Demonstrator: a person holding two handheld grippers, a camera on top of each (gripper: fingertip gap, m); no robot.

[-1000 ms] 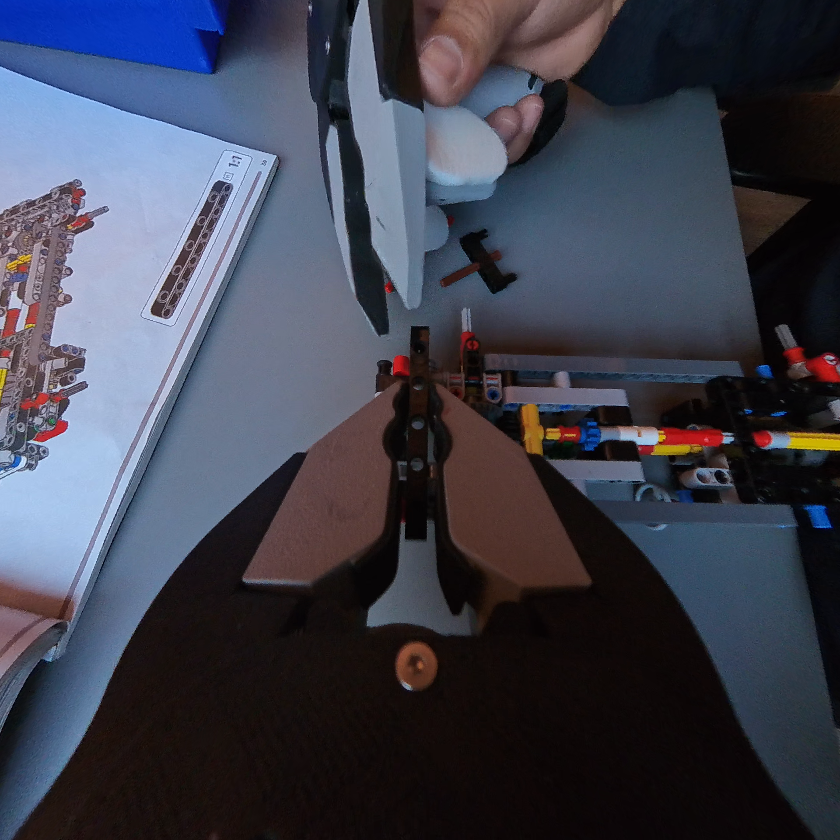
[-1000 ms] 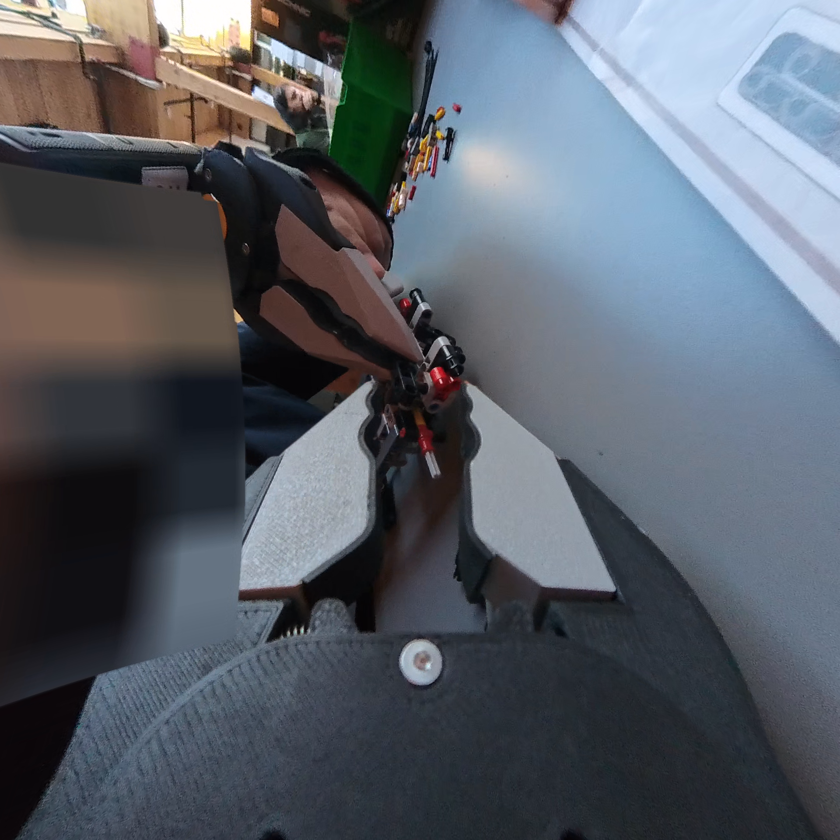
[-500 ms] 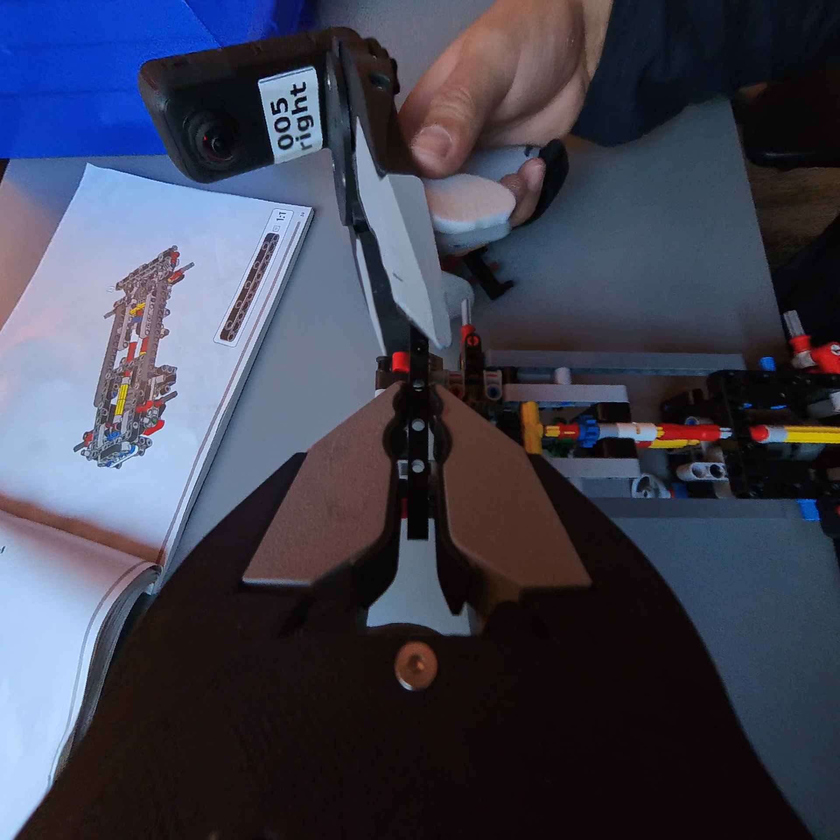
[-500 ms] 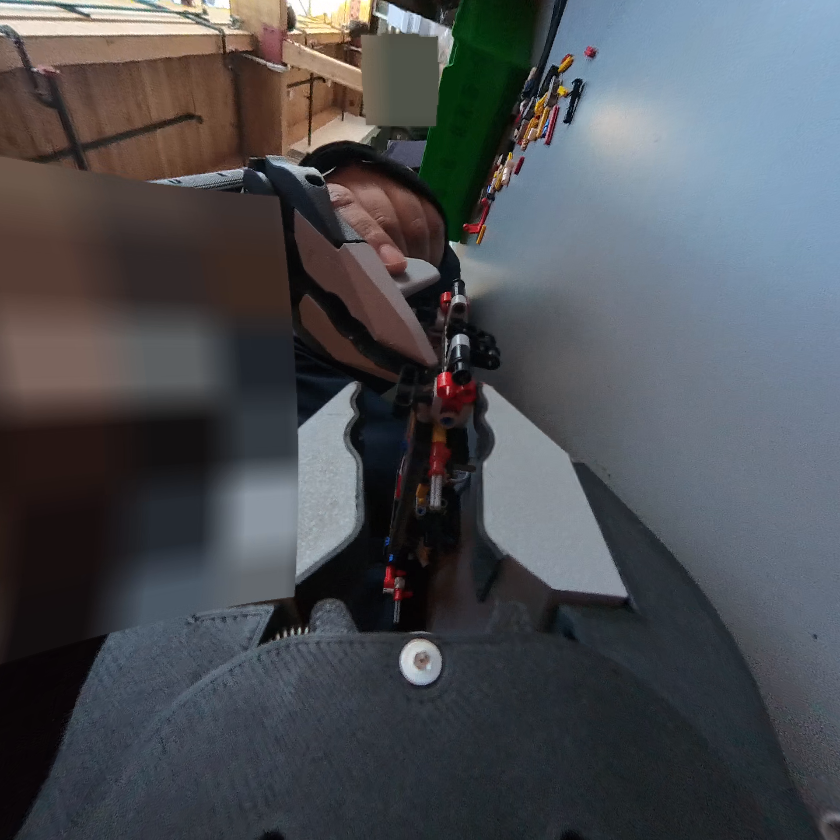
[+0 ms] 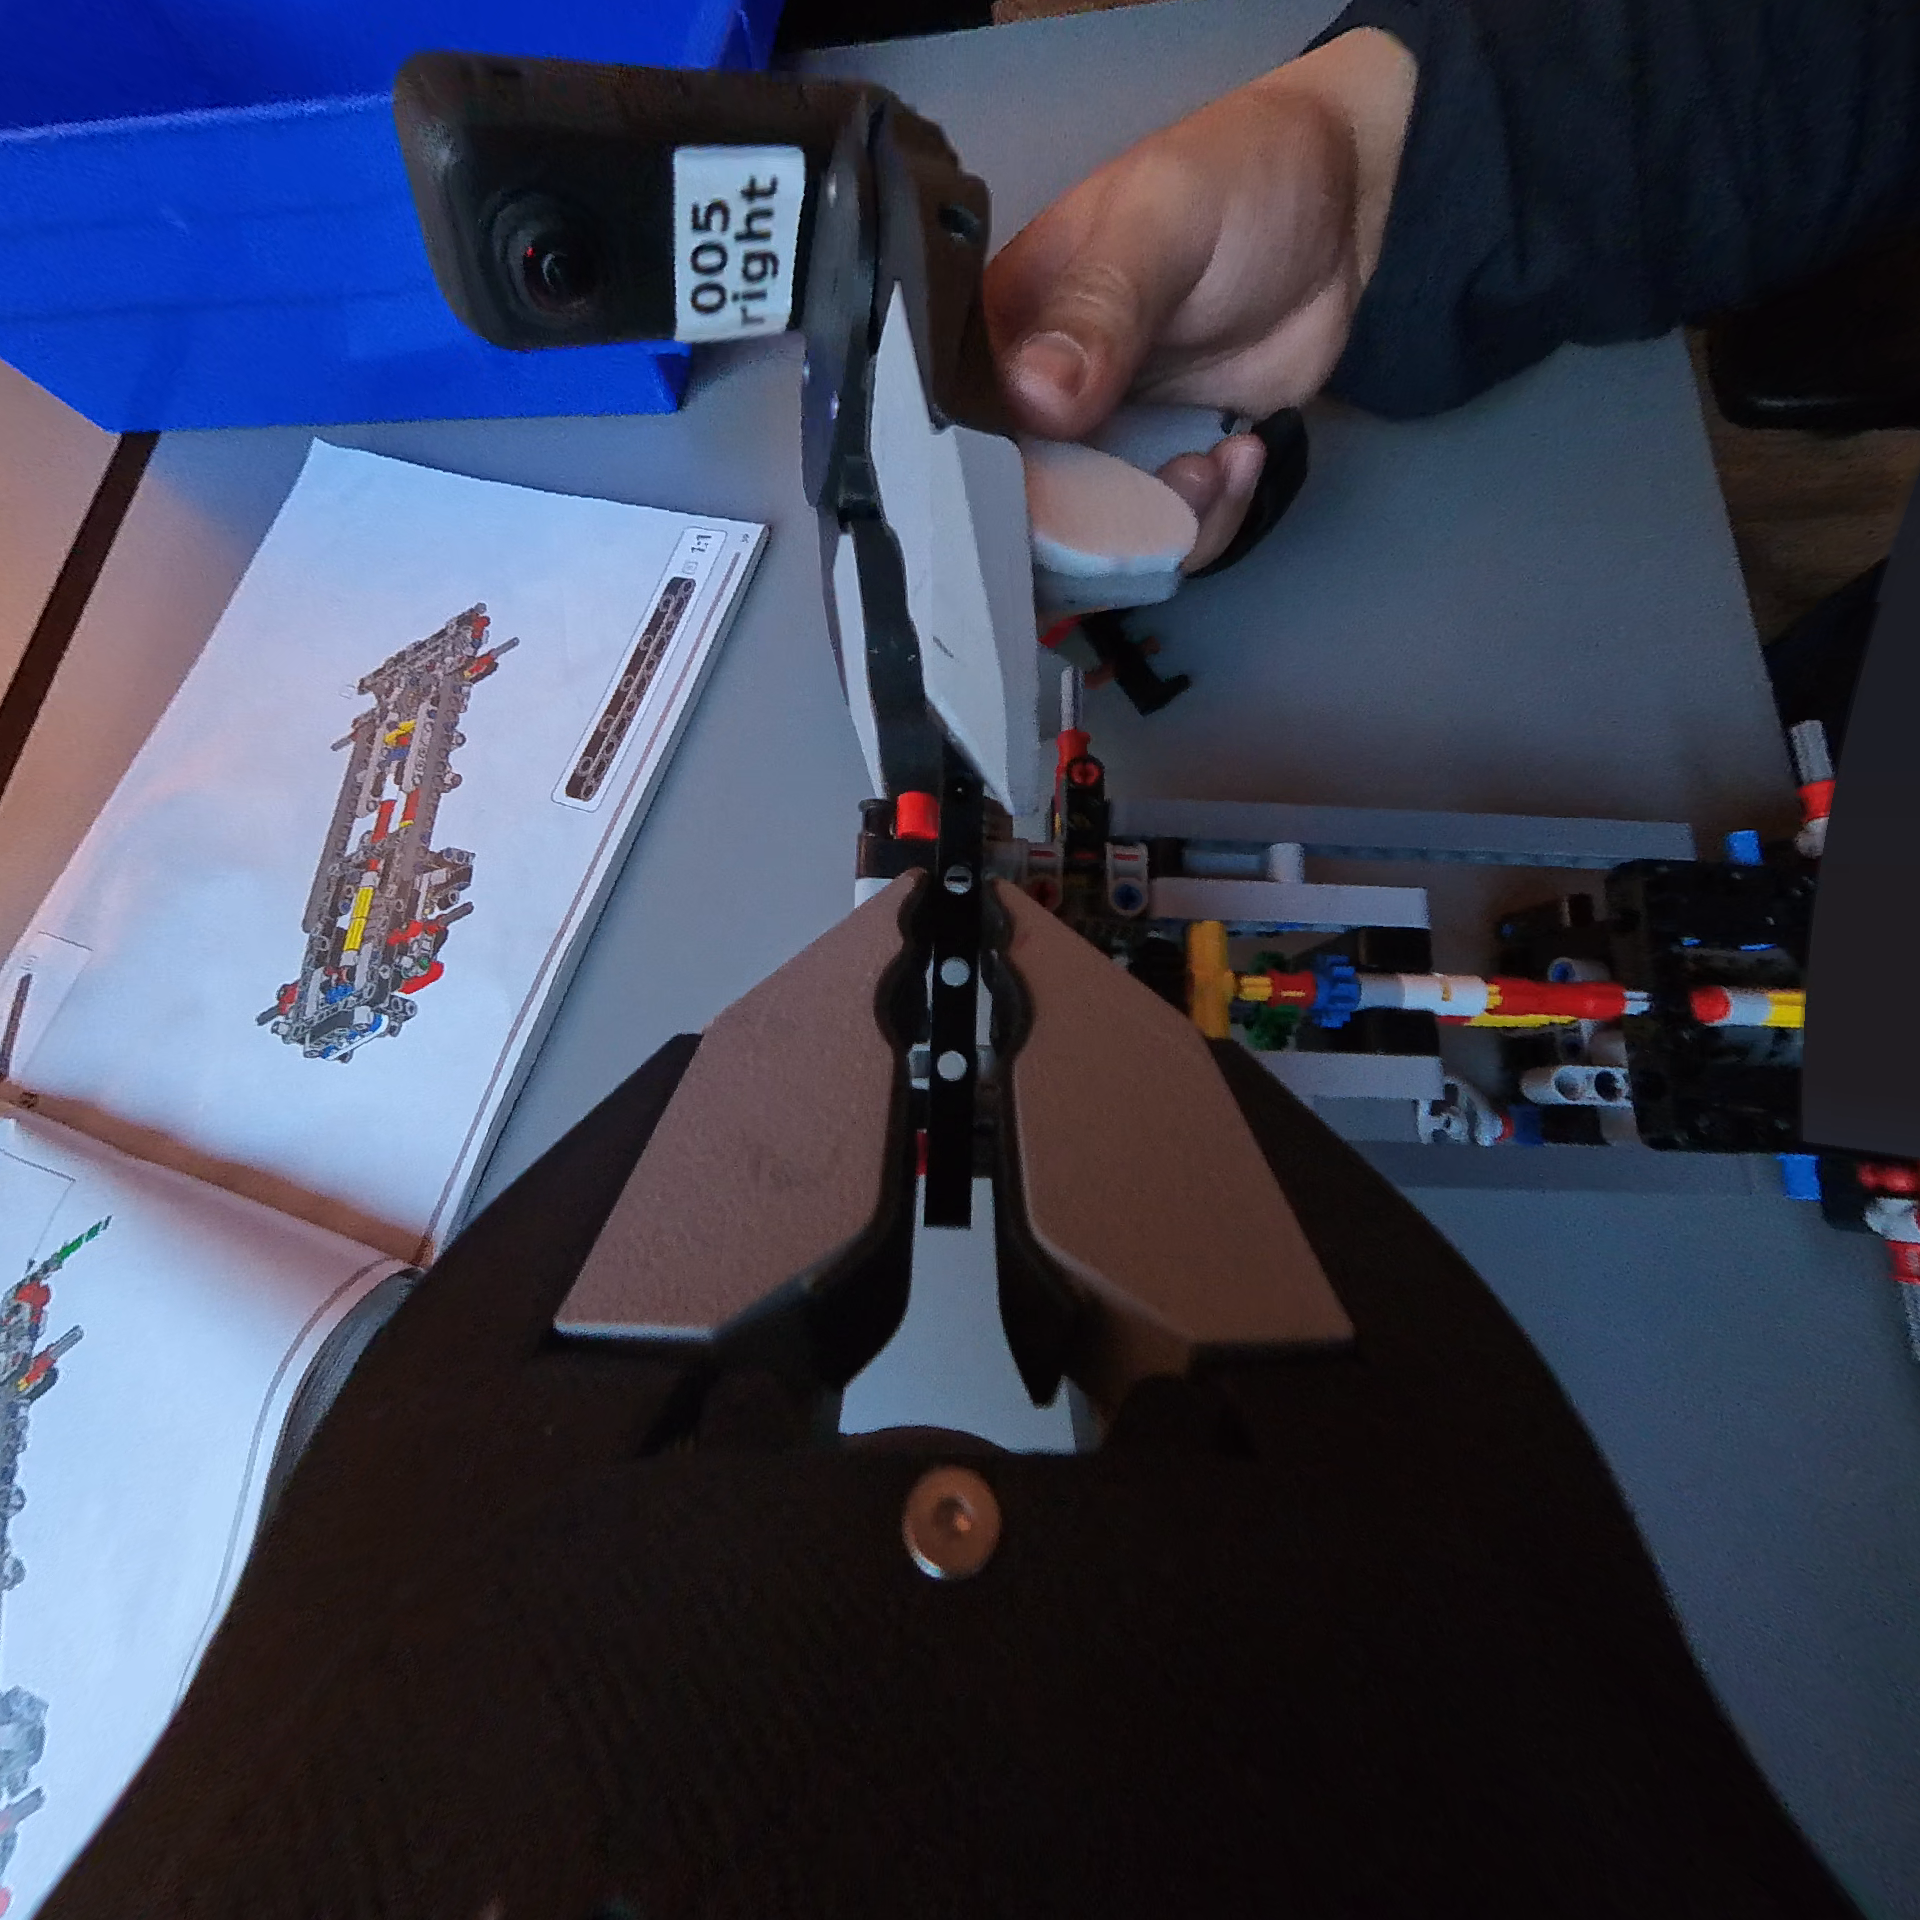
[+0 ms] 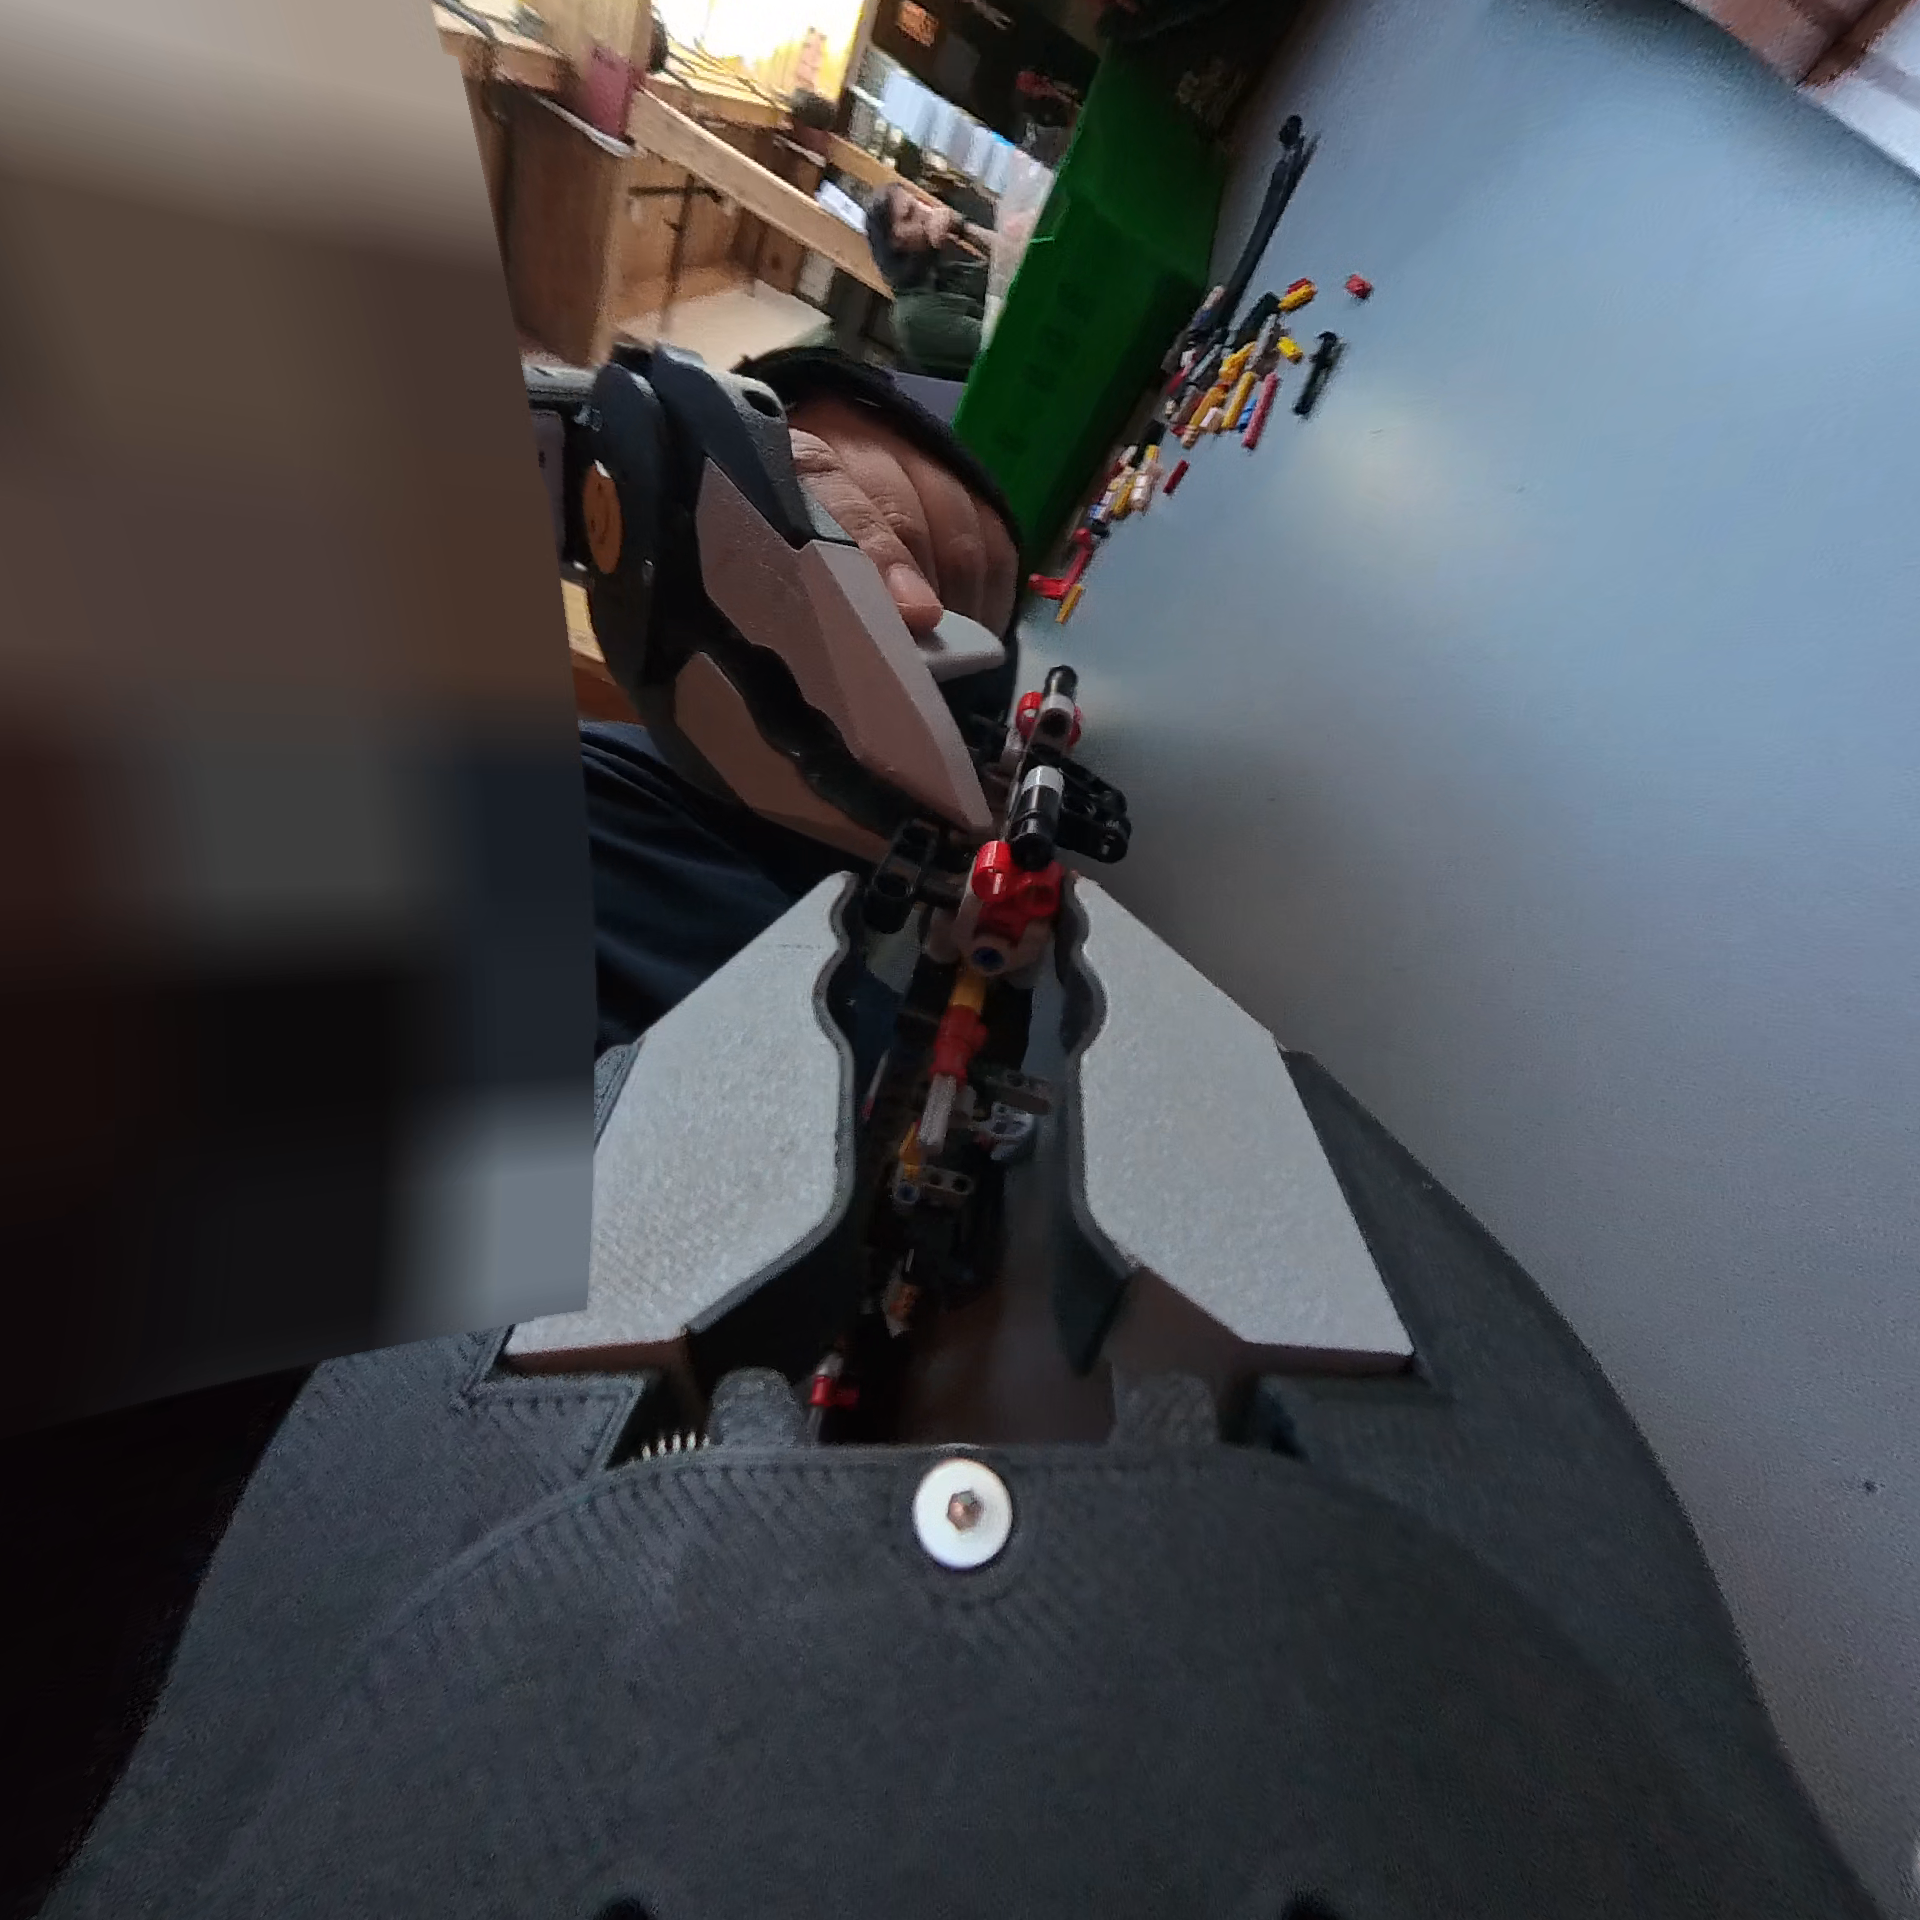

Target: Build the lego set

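My left gripper point(image 5: 956, 883) is shut on a flat black beam with holes point(image 5: 954, 1023). The beam's far end lies on the near end of a long brick model point(image 5: 1351, 904) on the grey table point(image 5: 1507, 623). My right gripper point(image 6: 966, 894) is turned on its side and closes on that same end of the model point(image 6: 1013, 894). One pad lies against the black beam point(image 6: 896, 873), the other against the red and tan pieces. In the left wrist view the right gripper point(image 5: 940, 769) comes in from the far side. The left gripper point(image 6: 961, 826) shows in the right wrist view.
An open instruction booklet point(image 5: 416, 779) lies at the left, with a blue bin point(image 5: 260, 208) behind it. A small black and brown piece point(image 5: 1132, 665) lies past the model. In the right wrist view, a green bin point(image 6: 1091, 312) and several loose small pieces point(image 6: 1226, 384) sit far off.
The right gripper came in over the model's end; its jaws widened, then narrowed onto it. The left gripper kept hold of the black beam, and its view now takes in more of the booklet.
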